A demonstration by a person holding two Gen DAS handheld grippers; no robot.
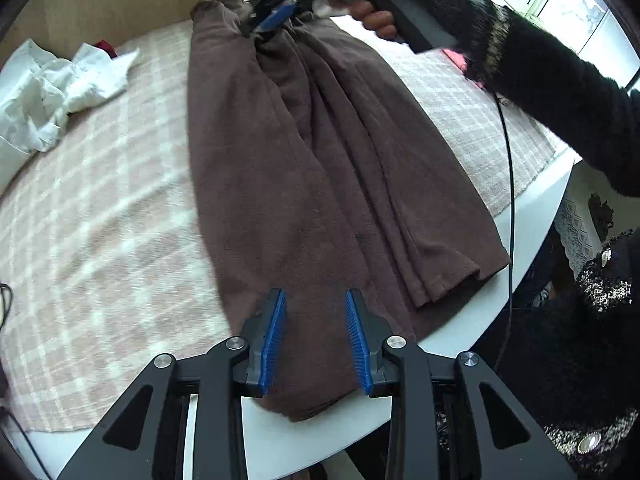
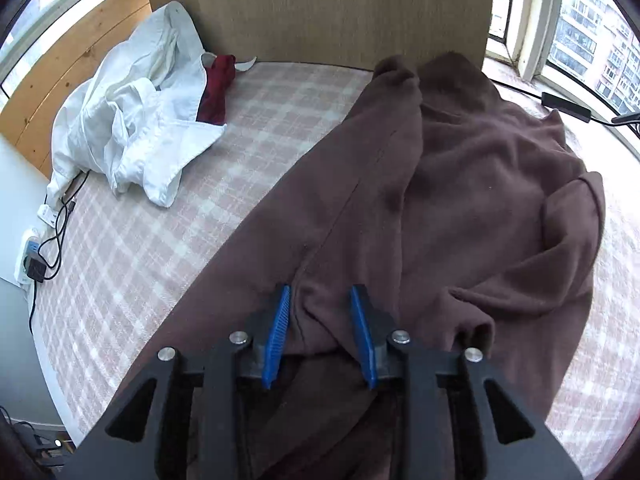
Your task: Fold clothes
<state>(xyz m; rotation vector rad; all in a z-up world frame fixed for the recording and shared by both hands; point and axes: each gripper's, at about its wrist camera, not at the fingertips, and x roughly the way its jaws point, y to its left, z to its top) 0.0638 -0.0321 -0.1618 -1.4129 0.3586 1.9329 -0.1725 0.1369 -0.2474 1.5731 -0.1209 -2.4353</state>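
A long brown fleece garment lies lengthwise on the plaid-covered table. My left gripper hovers open over its near end at the table's edge, with smooth fabric showing between the blue pads. At the far end a hand holds my right gripper, and the cloth bunches toward it. In the right wrist view, the right gripper has a raised fold of the brown garment between its fingers, with creases converging there. The rest of the garment spreads rumpled toward the window.
A crumpled white shirt and a dark red cloth lie at the table's far corner by a wooden board. A power strip with cables sits at the left edge. A black cable hangs beside the person's dark sleeve.
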